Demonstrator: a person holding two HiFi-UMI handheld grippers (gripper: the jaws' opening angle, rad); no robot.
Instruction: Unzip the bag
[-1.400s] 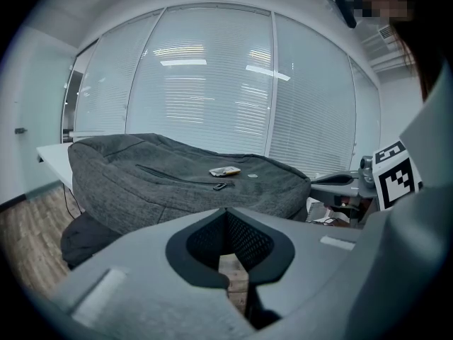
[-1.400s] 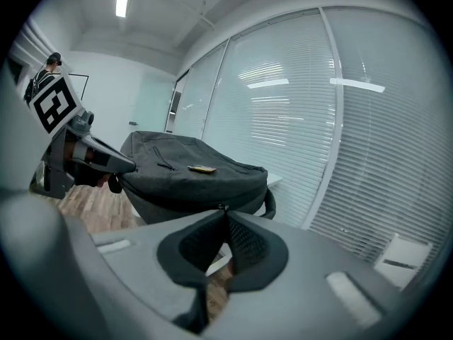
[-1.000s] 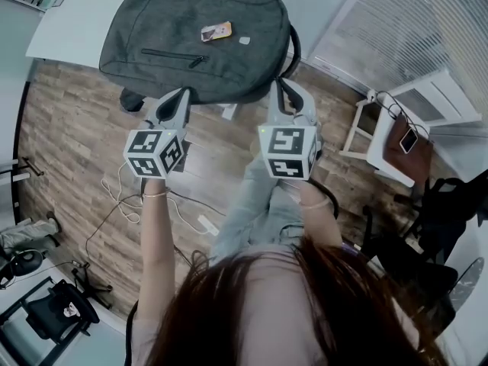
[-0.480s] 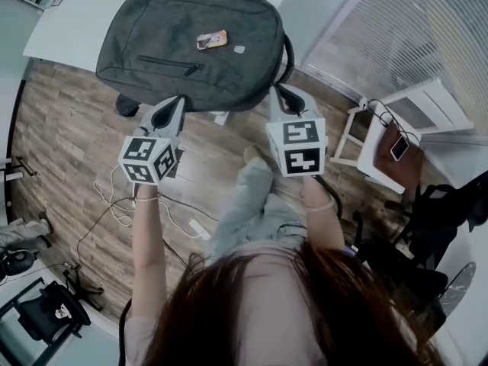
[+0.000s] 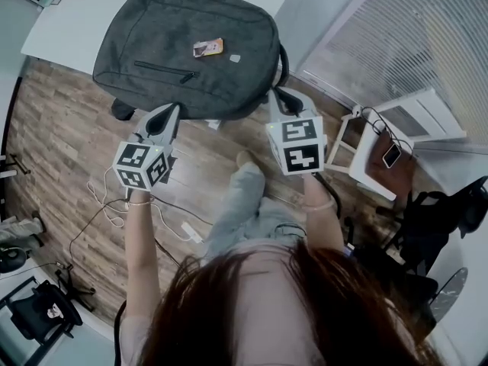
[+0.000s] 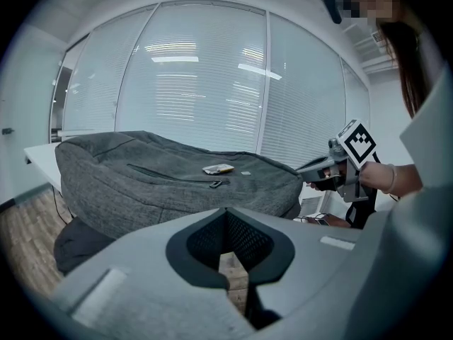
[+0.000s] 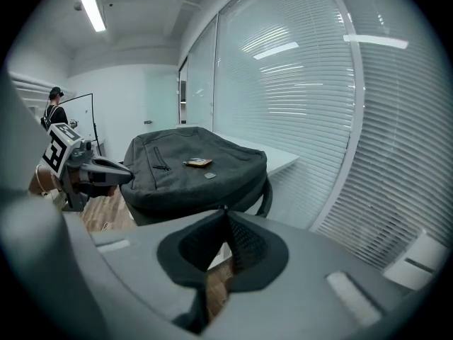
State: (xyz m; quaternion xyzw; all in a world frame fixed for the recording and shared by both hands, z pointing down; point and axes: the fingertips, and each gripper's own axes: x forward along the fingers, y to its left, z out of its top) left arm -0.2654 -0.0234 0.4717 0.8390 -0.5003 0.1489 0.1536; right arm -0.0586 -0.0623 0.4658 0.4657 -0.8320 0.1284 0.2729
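Note:
A dark grey backpack [image 5: 191, 36] lies flat on a white table [image 5: 76, 17]. Its front pocket zip [image 5: 162, 68] is closed, with the pull [image 5: 187, 75] at the right end and a small orange tag [image 5: 207, 48] lying on the fabric. My left gripper [image 5: 174, 107] is shut and empty, just short of the bag's near edge. My right gripper [image 5: 275, 92] is also shut and empty, at the bag's near right corner beside the carry strap [image 5: 284, 56]. The left gripper view looks over shut jaws at the bag [image 6: 170, 183]. The right gripper view shows the bag [image 7: 191, 168] beyond its meeting jaws.
Below the table edge lies a wooden floor [image 5: 69, 143] with loose cables [image 5: 114, 204]. At the right stands a white stool [image 5: 374, 158] with a phone [image 5: 391, 155] on it, and a dark chair [image 5: 435, 219]. Window blinds [image 5: 404, 44] run behind.
My right gripper has tipped and crept toward the bag's near right corner. The left gripper has stayed by the near edge. The bag has not been touched.

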